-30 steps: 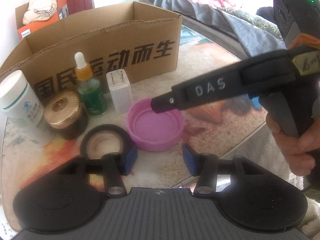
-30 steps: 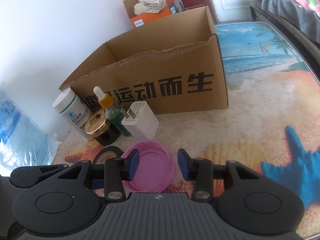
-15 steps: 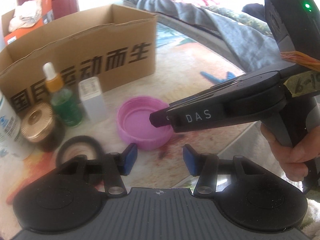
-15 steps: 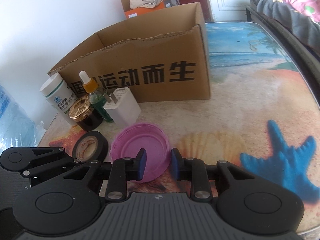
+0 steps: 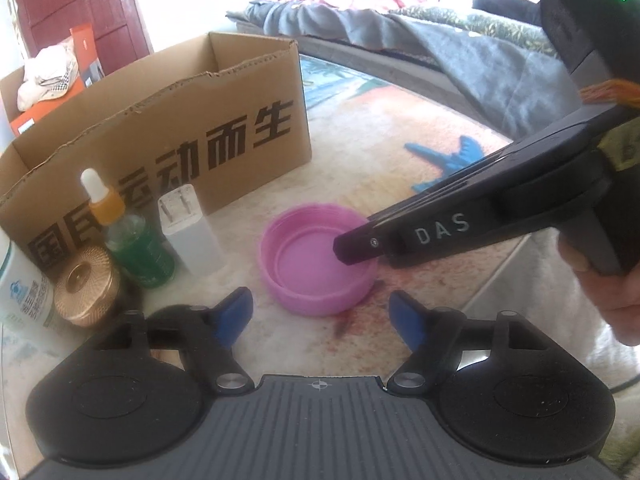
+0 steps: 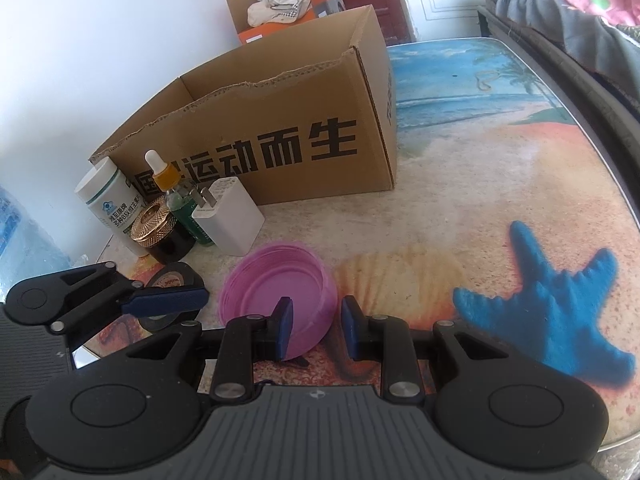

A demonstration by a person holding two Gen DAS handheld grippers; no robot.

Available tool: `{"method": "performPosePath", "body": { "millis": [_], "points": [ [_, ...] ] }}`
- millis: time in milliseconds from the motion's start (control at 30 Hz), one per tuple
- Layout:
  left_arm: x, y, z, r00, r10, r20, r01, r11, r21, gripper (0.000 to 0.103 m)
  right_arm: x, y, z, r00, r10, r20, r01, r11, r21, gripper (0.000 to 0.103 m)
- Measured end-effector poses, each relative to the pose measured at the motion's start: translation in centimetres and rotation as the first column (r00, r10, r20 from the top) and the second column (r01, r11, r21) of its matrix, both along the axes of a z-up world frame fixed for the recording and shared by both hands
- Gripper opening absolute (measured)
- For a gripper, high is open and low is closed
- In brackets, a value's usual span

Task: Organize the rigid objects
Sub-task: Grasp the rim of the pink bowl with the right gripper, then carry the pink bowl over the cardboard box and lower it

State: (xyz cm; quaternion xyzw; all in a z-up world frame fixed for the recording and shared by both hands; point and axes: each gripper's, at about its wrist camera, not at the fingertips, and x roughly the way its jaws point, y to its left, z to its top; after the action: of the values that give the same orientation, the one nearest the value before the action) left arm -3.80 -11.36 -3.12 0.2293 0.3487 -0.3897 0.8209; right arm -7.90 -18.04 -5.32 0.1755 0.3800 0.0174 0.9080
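Note:
A pink lid (image 5: 316, 260) (image 6: 276, 292) lies rim up on the beach-print table. My right gripper (image 6: 316, 330) is shut on its near right rim, one pad inside the lid and one outside. In the left wrist view the right gripper (image 5: 354, 246) reaches in from the right, its tip over the lid. My left gripper (image 5: 320, 312) hovers just short of the lid, its jaws opening with nothing between them. One of its blue fingers (image 6: 164, 304) shows over a black tape roll (image 6: 172, 280).
An open cardboard box (image 5: 160, 140) (image 6: 260, 128) stands behind. In front of it are a white charger (image 5: 190, 232), a green dropper bottle (image 5: 136, 248), a gold-lidded jar (image 5: 86, 286) and a white bottle (image 6: 112, 200). Bedding (image 5: 460, 52) lies past the table's right edge.
The right gripper's jaws closed onto the lid's rim. The left gripper's jaws spread wider and its view rolled and shifted sideways, so the lid sits nearer its centre.

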Motion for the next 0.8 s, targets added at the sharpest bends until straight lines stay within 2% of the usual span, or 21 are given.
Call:
{"method": "performPosePath", "body": {
  "millis": [167,300,500,667,800],
  "points": [
    [0.7,-0.5,-0.5,1.0,0.015,0.012,-0.015,1.0,-0.015,0.075,-0.2,-0.2,-0.2,1.0,0.003,0.017,-0.003,1.0,0.016,0.028],
    [0.8,-0.5,-0.6,1.0,0.016,0.015,-0.015,0.999,-0.038,0.069,-0.3,-0.5,-0.3,1.0,-0.001,0.023,0.0,0.999,0.038,0.028],
    [0.3,-0.5,0.0,0.999,0.024,0.023,-0.023,0.998,-0.052,0.069,-0.5,-0.3,0.1,1.0,-0.005,0.024,0.004,0.999,0.051,0.029],
    [-0.2,0.4,2.5,0.996,0.047,0.075,-0.04,0.995,-0.092,0.069,-0.9,0.3,2.7,0.997,0.009,0.072,-0.011,0.999,0.032,0.029],
    [0.1,1.8,6.2,0.982,0.095,0.164,-0.072,0.988,-0.139,0.069,-0.2,1.6,6.9,0.984,0.061,0.168,-0.059,0.998,-0.022,0.029]
  ]
}}
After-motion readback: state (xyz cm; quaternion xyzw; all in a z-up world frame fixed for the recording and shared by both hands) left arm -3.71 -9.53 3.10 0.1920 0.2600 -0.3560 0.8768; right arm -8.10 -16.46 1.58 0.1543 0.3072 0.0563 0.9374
